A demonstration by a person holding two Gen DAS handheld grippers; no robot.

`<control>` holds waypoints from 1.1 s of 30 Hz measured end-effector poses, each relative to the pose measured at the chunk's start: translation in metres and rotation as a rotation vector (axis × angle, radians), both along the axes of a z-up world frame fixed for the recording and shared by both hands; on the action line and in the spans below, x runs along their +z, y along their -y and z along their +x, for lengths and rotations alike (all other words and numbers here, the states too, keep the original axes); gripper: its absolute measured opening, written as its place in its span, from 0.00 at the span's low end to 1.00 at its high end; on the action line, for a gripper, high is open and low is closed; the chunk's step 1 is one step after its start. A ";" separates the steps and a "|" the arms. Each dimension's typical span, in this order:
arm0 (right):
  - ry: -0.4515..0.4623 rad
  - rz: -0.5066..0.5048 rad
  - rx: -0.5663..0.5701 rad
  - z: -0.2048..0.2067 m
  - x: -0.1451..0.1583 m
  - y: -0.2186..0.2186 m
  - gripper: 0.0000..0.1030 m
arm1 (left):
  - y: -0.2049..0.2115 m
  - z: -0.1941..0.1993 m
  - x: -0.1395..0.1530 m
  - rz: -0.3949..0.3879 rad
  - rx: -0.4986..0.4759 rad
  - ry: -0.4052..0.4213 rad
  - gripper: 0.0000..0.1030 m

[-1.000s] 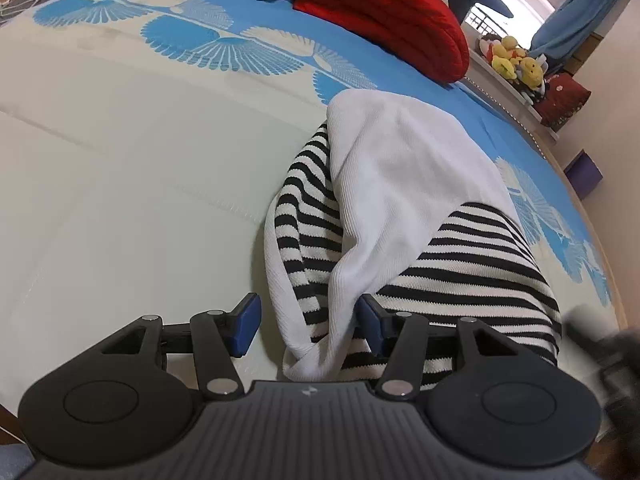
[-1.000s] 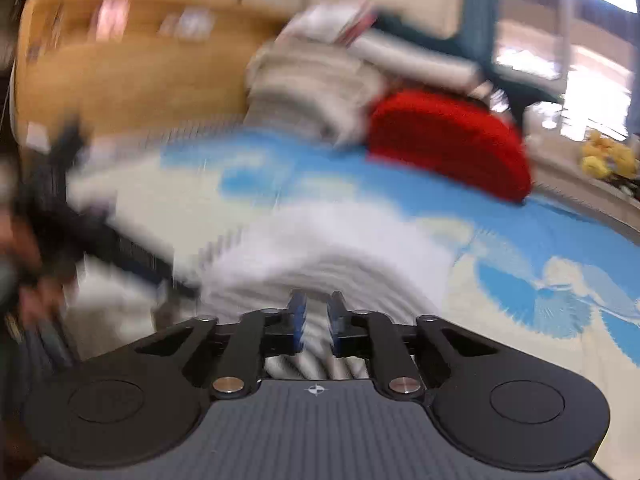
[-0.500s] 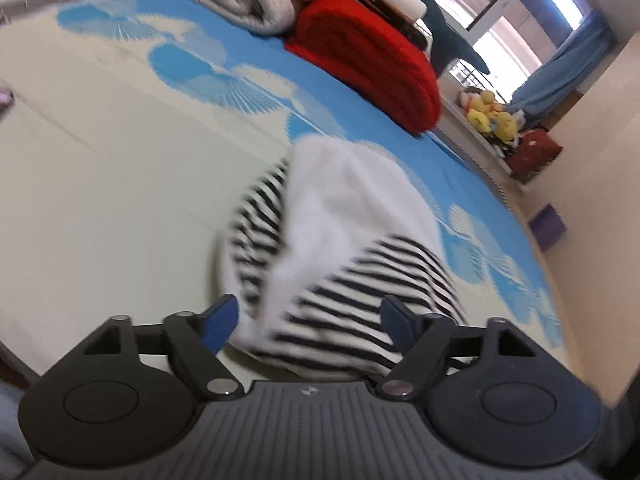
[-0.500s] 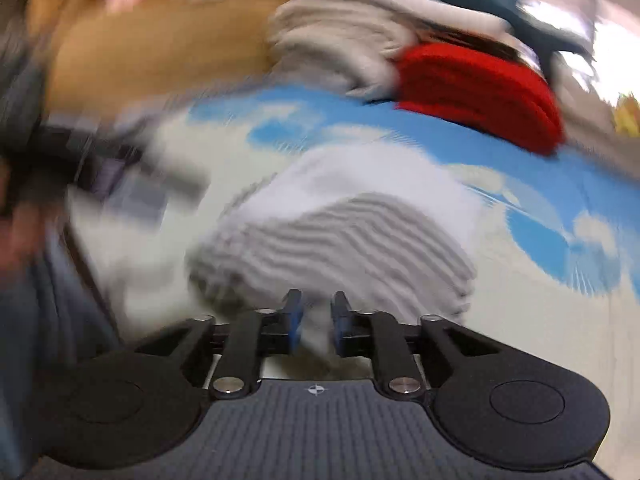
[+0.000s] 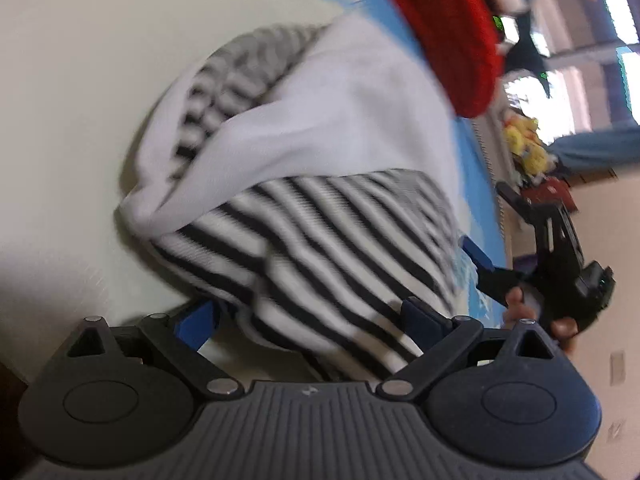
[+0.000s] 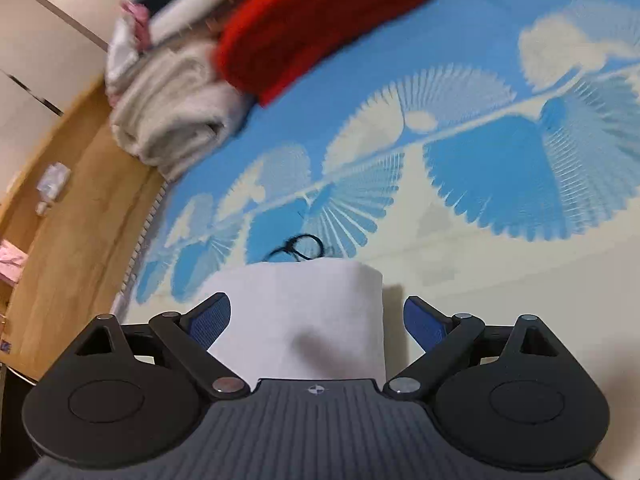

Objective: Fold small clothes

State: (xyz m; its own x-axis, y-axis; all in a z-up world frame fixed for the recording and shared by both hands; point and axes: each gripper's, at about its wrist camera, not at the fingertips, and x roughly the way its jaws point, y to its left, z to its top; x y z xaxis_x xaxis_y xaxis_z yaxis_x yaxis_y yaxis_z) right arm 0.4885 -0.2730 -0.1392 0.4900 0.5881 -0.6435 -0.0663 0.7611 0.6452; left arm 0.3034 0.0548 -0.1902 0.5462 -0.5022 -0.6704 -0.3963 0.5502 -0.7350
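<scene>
A small black-and-white striped garment (image 5: 332, 232) with a white part (image 5: 340, 112) lies bunched on the bed. My left gripper (image 5: 310, 318) is at its near edge. Its jaws are opening and stand wide, with striped cloth lying loose between them and no pad pressing on it. In the right wrist view the white cloth (image 6: 304, 312) lies between the fingers of my right gripper (image 6: 316, 316). Its jaws are opening too, and the right pad stands apart from the cloth. The left wrist view shows the right gripper (image 5: 494, 226), held by a hand (image 5: 520, 308), at the garment's right side.
The bed cover (image 6: 480, 168) is cream with blue fan shapes. A red folded blanket (image 6: 320, 16) and a pale rolled blanket (image 6: 172, 120) lie at the far end. A black hair tie (image 6: 300, 246) lies just beyond the white cloth. Plush toys (image 5: 524, 148) sit past the bed's edge.
Both grippers' jaws went from narrow or shut to wide apart. The right gripper swung across fast to the white cloth's edge. The left wrist view rolled and moved closer to the garment.
</scene>
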 end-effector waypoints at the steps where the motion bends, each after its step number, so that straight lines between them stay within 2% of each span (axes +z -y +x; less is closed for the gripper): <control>1: -0.031 -0.011 0.027 0.011 -0.012 -0.009 0.91 | -0.005 0.001 -0.004 -0.038 0.023 0.006 0.96; 3: -0.091 -0.009 0.089 0.028 -0.032 -0.025 0.91 | -0.016 0.004 -0.005 -0.068 0.058 -0.014 0.90; 4: -0.105 0.021 0.123 0.032 -0.038 -0.032 0.87 | -0.022 0.005 -0.004 -0.050 0.086 -0.024 0.73; 5: -0.099 0.032 0.147 0.036 -0.042 -0.038 0.76 | -0.029 0.005 -0.004 -0.027 0.104 -0.044 0.57; 6: -0.075 0.017 0.176 0.039 -0.042 -0.043 0.70 | -0.035 0.006 -0.007 -0.034 0.112 -0.068 0.51; 7: -0.042 0.000 0.209 0.040 -0.039 -0.048 0.52 | -0.039 0.007 -0.008 -0.043 0.122 -0.077 0.45; 8: -0.021 0.000 0.232 0.041 -0.036 -0.050 0.45 | -0.042 0.011 -0.007 -0.028 0.109 -0.084 0.41; 10: 0.016 -0.011 0.248 0.044 -0.029 -0.053 0.38 | -0.044 0.027 0.001 0.035 0.064 -0.077 0.37; 13: 0.078 -0.016 0.181 0.054 -0.021 -0.044 0.34 | -0.054 0.078 0.013 0.146 0.008 -0.057 0.37; 17: 0.122 0.016 -0.022 0.069 -0.024 -0.007 0.32 | -0.058 0.202 0.019 0.272 -0.097 0.003 0.36; 20: 0.111 0.064 -0.164 0.068 -0.041 0.034 0.32 | -0.032 0.301 0.029 0.383 -0.222 0.083 0.36; 23: 0.088 0.124 -0.239 0.053 -0.060 0.069 0.32 | 0.013 0.371 0.034 0.458 -0.315 0.152 0.36; 26: 0.094 0.157 -0.262 0.034 -0.070 0.084 0.32 | 0.050 0.407 0.034 0.497 -0.391 0.195 0.36; 28: 0.102 0.166 -0.269 0.030 -0.073 0.086 0.32 | 0.059 0.420 0.029 0.502 -0.408 0.200 0.37; 31: 0.112 0.156 -0.271 0.029 -0.069 0.084 0.32 | 0.051 0.429 0.024 0.476 -0.405 0.192 0.38; 33: 0.106 0.157 -0.277 0.030 -0.064 0.083 0.32 | 0.039 0.434 0.027 0.467 -0.364 0.209 0.39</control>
